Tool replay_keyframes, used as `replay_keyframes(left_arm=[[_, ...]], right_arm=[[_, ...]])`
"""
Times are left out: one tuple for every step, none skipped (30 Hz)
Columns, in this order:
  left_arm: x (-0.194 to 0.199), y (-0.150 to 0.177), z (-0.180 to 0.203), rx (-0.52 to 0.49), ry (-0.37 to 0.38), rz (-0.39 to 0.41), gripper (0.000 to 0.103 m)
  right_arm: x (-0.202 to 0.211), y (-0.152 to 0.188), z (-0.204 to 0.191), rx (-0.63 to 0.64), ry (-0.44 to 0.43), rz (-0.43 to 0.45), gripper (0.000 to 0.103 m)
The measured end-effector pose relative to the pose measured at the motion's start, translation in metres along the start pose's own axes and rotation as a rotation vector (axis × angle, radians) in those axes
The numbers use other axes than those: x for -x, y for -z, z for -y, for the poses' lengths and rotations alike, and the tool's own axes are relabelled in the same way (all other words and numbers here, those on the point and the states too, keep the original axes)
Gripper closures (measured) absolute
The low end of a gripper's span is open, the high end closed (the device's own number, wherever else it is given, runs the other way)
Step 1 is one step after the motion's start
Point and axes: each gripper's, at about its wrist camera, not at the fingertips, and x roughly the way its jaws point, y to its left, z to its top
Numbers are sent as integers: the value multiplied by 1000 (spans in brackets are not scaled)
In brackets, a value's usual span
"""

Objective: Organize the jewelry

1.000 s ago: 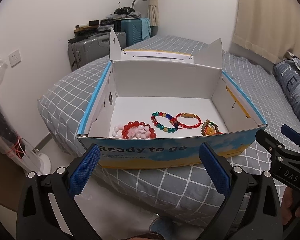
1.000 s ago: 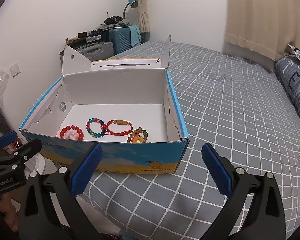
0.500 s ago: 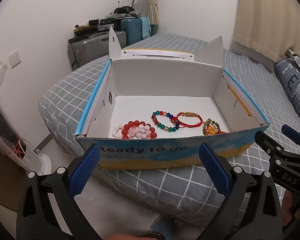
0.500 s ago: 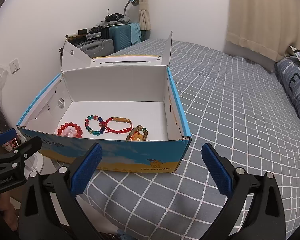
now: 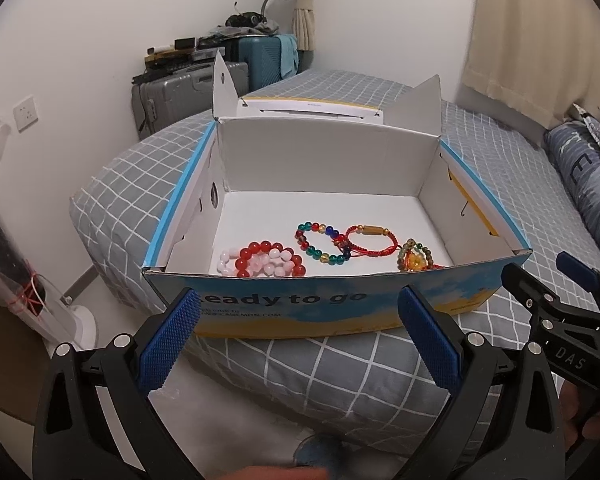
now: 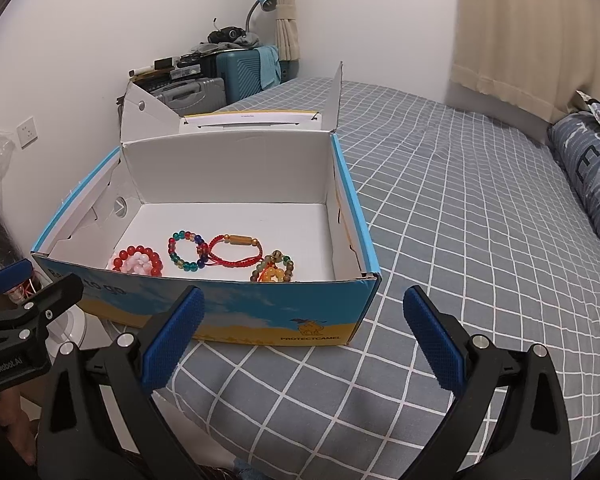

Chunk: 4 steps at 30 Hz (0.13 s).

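Holding both claws, left gripper (image 5: pixel 298 338) and right gripper (image 6: pixel 306 338), wide open and empty before the shoebox (image 5: pixel 340 308), bracelets (image 5: pixel 324 242) mid-frame.

Two wrist views, side by side, facing the bed's foot end.
Both look down and forward, near, into the open blue-and-white cardboard box (image 5: pixel 340 304) (image 6: pixel 260 312); left view sits further left, and each catches the other tool at its edge.
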Motion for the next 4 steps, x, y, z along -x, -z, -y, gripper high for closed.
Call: replay_keyframes(left_arm=[[0,0,0,2,-1,3,6],[0,0,0,1,-1,2,6],[0,0,-1,2,1,3,6],[0,0,0,3,-2,5,6]], right_arm=[[0,0,0,0,0,-1,8],[0,0,0,0,0,0,8],[0,0,0,0,0,0,8],[0,0,0,0,0,0,8]])
